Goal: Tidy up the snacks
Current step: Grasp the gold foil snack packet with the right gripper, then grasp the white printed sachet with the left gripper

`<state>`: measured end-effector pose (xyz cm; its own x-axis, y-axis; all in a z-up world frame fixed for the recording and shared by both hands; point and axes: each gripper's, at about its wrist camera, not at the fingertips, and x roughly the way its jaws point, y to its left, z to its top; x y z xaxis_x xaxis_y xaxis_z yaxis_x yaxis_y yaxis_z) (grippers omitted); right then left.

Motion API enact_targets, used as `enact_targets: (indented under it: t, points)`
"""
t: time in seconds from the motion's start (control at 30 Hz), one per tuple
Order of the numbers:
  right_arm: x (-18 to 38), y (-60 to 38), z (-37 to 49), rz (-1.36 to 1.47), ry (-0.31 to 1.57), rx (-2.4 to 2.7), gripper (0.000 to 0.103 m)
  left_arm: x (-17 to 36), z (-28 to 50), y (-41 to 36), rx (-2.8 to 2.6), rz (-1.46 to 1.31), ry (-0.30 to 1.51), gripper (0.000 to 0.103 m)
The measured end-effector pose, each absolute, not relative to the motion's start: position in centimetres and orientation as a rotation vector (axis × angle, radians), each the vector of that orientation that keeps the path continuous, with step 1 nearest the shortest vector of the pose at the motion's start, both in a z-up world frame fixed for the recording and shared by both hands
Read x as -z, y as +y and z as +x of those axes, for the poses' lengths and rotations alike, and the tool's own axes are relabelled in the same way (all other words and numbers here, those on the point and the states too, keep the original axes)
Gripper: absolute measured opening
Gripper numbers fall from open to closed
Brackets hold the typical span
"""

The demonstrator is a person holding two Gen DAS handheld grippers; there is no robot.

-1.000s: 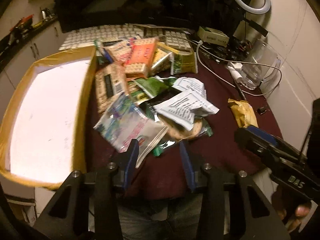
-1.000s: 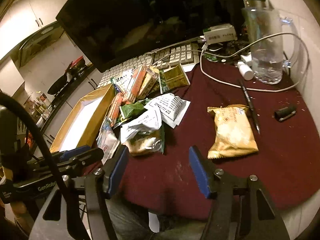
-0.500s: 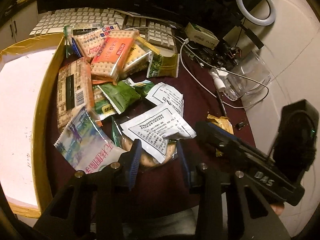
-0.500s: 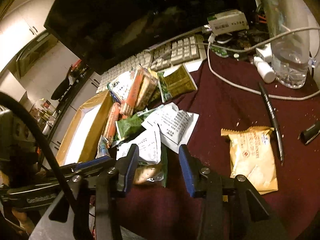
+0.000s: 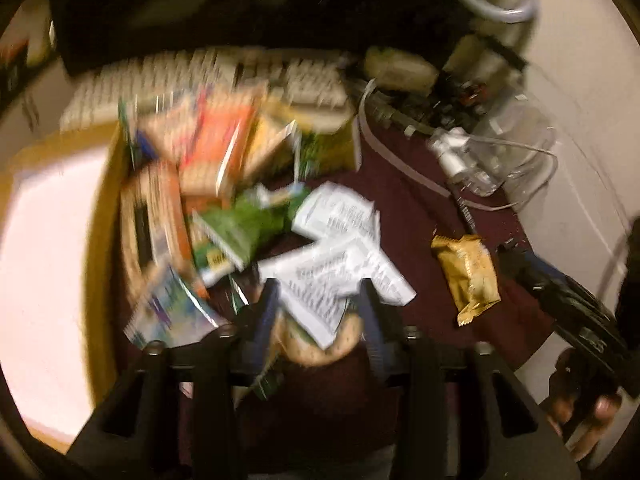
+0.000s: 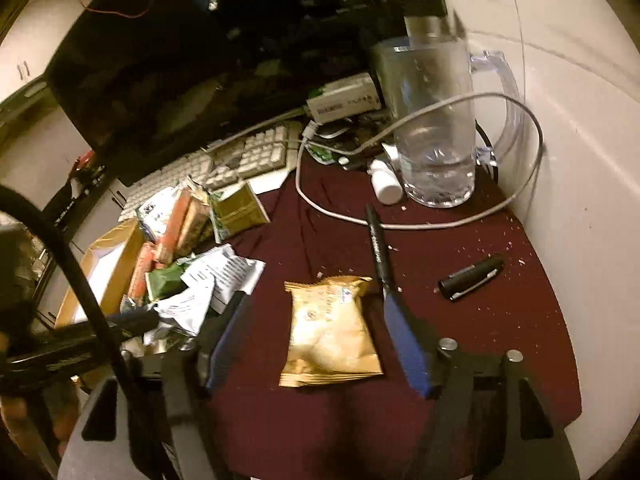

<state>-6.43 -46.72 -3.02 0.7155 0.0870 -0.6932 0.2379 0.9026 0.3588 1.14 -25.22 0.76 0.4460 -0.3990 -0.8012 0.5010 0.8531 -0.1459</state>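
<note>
A gold snack packet [image 6: 332, 336] lies flat on the dark red cloth, alone to the right of the snack pile [image 5: 208, 152]. My right gripper [image 6: 315, 294] hangs over it with the packet between its blue fingers; the jaws are opening and the pads stand off its sides. My left gripper [image 5: 319, 286] points at the near edge of the pile, over a white printed packet [image 5: 332, 276] and a round biscuit pack [image 5: 316, 348]. Its jaws are opening too, and the blur hides whether they touch. The cardboard box [image 5: 100, 216] with a white floor sits left of the pile.
A keyboard [image 6: 248, 156] and a dark monitor [image 6: 168, 72] stand behind the pile. A glass mug [image 6: 432, 128], a white bottle [image 6: 386, 184], a looping cable [image 6: 520, 184], a black pen [image 6: 376, 240] and its cap [image 6: 472, 276] lie at the right near the wall.
The right gripper has swung right from the pile to the gold packet, and its jaws have widened. The left gripper's jaws have widened over the white packet; its view is now blurred.
</note>
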Motion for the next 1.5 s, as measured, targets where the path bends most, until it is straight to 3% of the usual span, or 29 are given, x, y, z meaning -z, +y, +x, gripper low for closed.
enact_targets:
  t: [0.07, 0.23, 0.33, 0.4, 0.57, 0.87, 1.03, 1.33, 1.37, 1.43, 1.47, 1.5]
  points:
    - [3.7, -46.2, -6.0, 0.438, 0.802, 0.072, 0.070, -1.9, 0.5, -25.2, 0.581, 0.152, 0.865, 0.088]
    - [5.2, -45.1, -5.0, 0.396, 0.859, 0.112, 0.070, -1.3, 0.5, -27.5, 0.693, 0.329, 0.808, 0.088]
    - [5.6, -45.4, -5.2, 0.410, 0.868, 0.107, 0.068, 0.4, 0.7, -29.1, 0.723, 0.443, 0.804, 0.077]
    - [5.7, -45.2, -5.2, 0.386, 0.874, 0.118, 0.064, 1.3, 1.0, -29.6, 0.744, 0.461, 0.842, 0.058]
    - [6.2, -44.9, -5.1, 0.371, 0.891, 0.112, 0.055, 2.6, 0.5, -30.4, 0.715, 0.537, 0.869, 0.050]
    - [5.7, -44.7, -5.3, 0.391, 0.856, 0.084, 0.043, 1.6, 1.8, -28.0, 0.687, 0.350, 0.893, 0.013]
    - [4.1, -43.9, -6.1, 0.400, 0.785, 0.044, 0.042, -0.3, 2.0, -25.2, 0.715, 0.176, 0.895, 0.006]
    - [3.5, -42.7, -6.0, 0.391, 0.777, 0.019, 0.042, -1.1, 1.9, -22.6, 0.707, 0.059, 0.882, 0.005]
    - [3.6, -42.8, -6.0, 0.395, 0.779, 0.018, 0.042, -1.0, 1.9, -22.4, 0.715, 0.047, 0.890, 0.006]
    - [3.7, -42.8, -5.9, 0.405, 0.783, 0.017, 0.043, -0.4, 2.4, -22.1, 0.701, 0.005, 0.940, 0.031]
    - [3.8, -42.8, -6.0, 0.407, 0.784, 0.016, 0.043, 0.0, 2.7, -22.1, 0.672, -0.013, 0.981, 0.073]
    - [3.8, -42.8, -5.9, 0.406, 0.785, 0.012, 0.043, 0.3, 2.8, -22.0, 0.631, -0.028, 1.007, 0.092]
